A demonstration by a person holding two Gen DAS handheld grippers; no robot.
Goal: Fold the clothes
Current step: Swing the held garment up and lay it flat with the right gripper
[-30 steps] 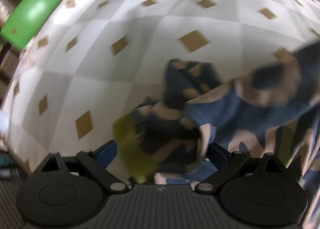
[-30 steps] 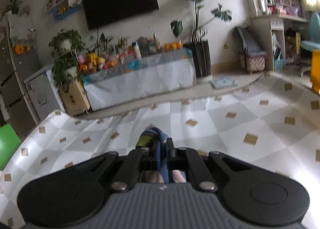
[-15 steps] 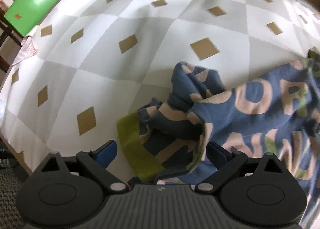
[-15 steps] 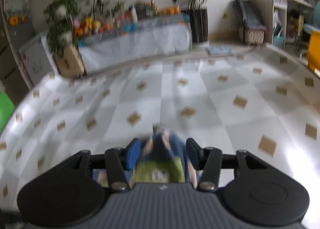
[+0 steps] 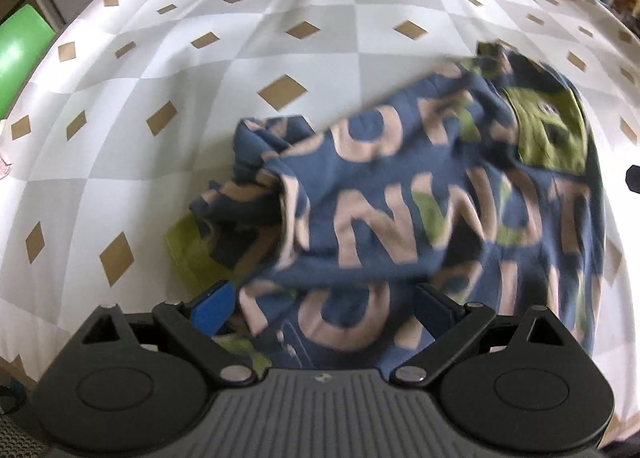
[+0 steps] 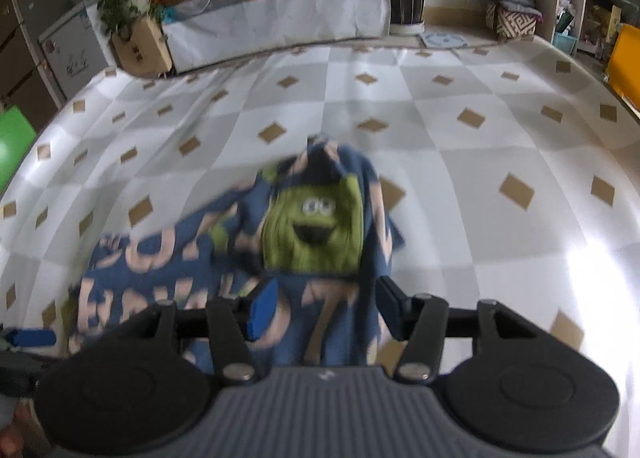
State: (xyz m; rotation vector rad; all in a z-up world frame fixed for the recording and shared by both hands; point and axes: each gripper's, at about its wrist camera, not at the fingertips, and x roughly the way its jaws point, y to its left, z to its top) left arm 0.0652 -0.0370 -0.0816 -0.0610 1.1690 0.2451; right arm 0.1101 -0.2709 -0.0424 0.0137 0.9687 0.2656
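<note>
A blue garment [image 5: 400, 198] with pale letters and a green monster patch [image 6: 312, 226] lies crumpled on the checked tablecloth [image 5: 240, 58]. In the left wrist view its bunched end sits between the wide-apart fingers of my left gripper [image 5: 324, 306], which is open above it. In the right wrist view my right gripper [image 6: 326, 310] is over the patch end. Its jaws are opening, with cloth lying between the blue pads [image 6: 262, 310] but not pinched. The garment's near part is hidden under both gripper bodies.
The checked tablecloth [image 6: 480, 178] stretches bare beyond and to the right of the garment. A green chair [image 5: 20, 54] stands off the left edge. A low cabinet [image 6: 280, 10] with fruit and plants stands beyond the far edge, and a yellow object [image 6: 624, 58] at the right.
My right gripper has let go of the pinched cloth and its jaws have spread; it tilted down over the garment. The garment has dropped and spread on the table. The left gripper shifted, still open.
</note>
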